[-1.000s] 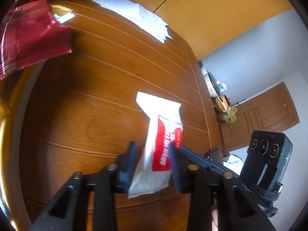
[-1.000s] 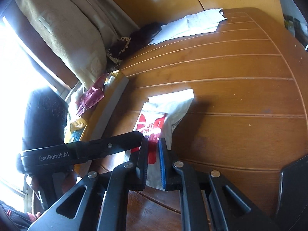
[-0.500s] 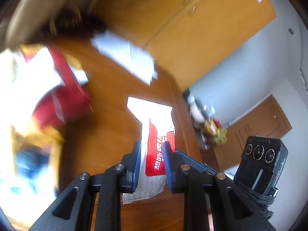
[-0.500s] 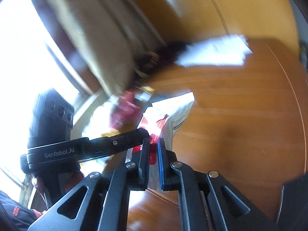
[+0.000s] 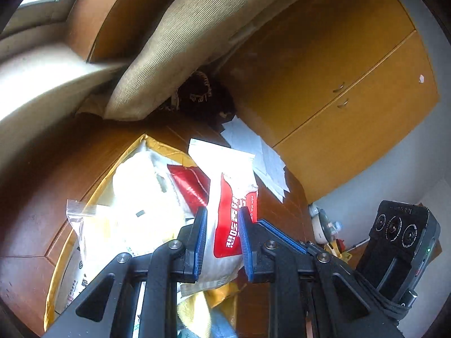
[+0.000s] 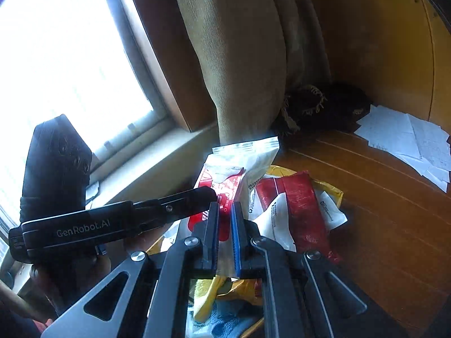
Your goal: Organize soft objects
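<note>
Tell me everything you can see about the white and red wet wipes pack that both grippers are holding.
The wet wipes pack is a soft, crinkled plastic pouch, white with a red printed panel bearing white lettering and a flat crimped seal at its top end. It hangs lifted off the table, roughly upright, seal end away from the cameras. The left gripper pinches it across its lower body, and the right gripper clamps a thin edge. Below it lies a yellow bin of other soft packets, including a red pouch.

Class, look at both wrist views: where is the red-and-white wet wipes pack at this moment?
The wet wipes pack is gripped by both the left gripper and right gripper, above the yellow box of packets.
</note>
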`<state>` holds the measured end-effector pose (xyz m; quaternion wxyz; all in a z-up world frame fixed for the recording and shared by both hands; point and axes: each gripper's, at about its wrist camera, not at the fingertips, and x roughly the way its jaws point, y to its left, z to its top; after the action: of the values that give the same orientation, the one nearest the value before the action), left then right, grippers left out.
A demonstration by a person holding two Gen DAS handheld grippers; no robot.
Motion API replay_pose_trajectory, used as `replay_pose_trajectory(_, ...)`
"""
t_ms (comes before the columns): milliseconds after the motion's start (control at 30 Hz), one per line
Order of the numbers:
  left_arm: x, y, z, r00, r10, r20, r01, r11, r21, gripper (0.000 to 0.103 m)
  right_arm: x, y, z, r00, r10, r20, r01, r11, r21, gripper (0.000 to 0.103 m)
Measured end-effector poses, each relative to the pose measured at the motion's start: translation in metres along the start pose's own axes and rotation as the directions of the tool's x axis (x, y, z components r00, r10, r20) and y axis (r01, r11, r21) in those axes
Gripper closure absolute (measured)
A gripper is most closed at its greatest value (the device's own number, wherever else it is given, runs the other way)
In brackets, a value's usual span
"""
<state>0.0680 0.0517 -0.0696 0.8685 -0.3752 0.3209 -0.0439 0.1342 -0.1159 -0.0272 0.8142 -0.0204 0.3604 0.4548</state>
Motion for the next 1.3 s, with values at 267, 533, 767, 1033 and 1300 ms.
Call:
replay_pose_trajectory(267,0.025,0.006,-0.002,0.995,0.083,-0.056,-0.083,0.996,0.015,0.082,0.039,-0.025,-0.011,0.996,-0.034,-0.088,0.038,0.998,0.051,0.095)
replay_pose_trajectory(533,-0.009,-0.013,-0.015,0.997,0.075,0.019,-0.076,0.995,0.058,0.036,-0.001,-0.021,-0.016,1.0,0.013,0.004,-0.014,0.993,0.12,0.084)
replay_pose_trajectory(767,-0.044,-0.044,-0.048,0.975,0.192,0.111,-0.209,0.964,0.166,0.023,-0.047,-0.019,-0.046,0.998,-0.048,0.048,0.037,0.979,0.201,0.049)
replay_pose_trajectory(1033,-0.052,-0.05,-0.085,0.84,0.493,0.225,-0.537,0.814,0.222,0.013,-0.047,0.002,-0.085,0.982,-0.191,-0.016,0.191,0.971,0.145,0.041)
replay_pose_trajectory(1300,-0.074,-0.047,-0.099,0.785,0.562,0.261,-0.612,0.768,0.188,0.013,-0.049,0.016,-0.1,0.977,-0.204,-0.055,0.209,0.971,0.111,0.041)
